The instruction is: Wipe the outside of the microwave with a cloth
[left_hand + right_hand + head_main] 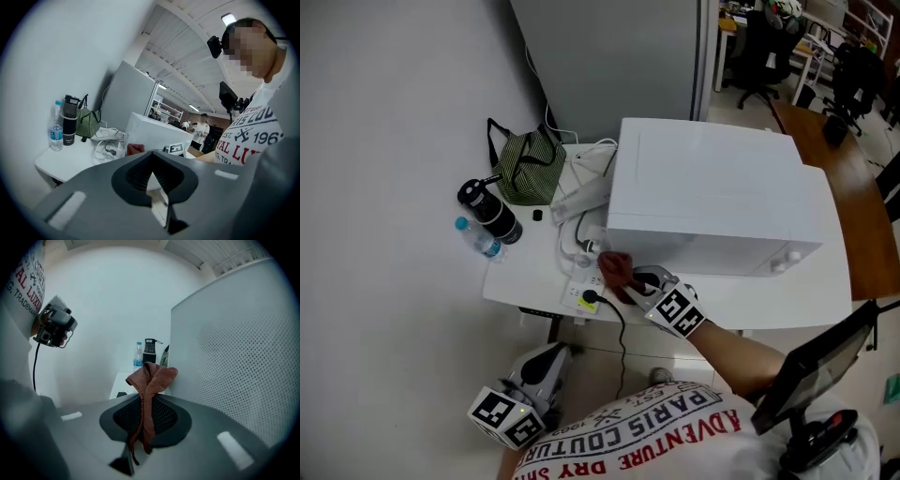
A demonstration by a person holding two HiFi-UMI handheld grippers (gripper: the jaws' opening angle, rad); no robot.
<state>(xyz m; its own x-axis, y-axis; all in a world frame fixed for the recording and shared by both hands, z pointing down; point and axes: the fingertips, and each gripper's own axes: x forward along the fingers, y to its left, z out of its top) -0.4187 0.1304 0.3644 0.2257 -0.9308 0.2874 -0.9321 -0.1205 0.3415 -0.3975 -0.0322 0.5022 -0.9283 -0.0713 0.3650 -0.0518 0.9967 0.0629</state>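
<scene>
A white microwave (pixel 712 192) stands on a white table (pixel 534 272). My right gripper (pixel 630 281) is shut on a reddish-brown cloth (pixel 616 267), held at the microwave's left side near its front corner. In the right gripper view the cloth (pixel 151 380) sticks up from between the closed jaws, right beside the perforated side panel of the microwave (pixel 239 348); whether it touches is not clear. My left gripper (pixel 546 364) hangs low, below the table's front edge, shut on nothing. The left gripper view shows the microwave (pixel 157 133) and cloth (pixel 135 148) beyond its closed jaws.
On the table's left stand a black flask (pixel 489 212), a water bottle (pixel 478 236) and a green striped bag (pixel 530 164). White cables and a power strip (pixel 581 296) lie beside the microwave, with a black cord hanging off the front. A brown table (pixel 839 187) sits to the right.
</scene>
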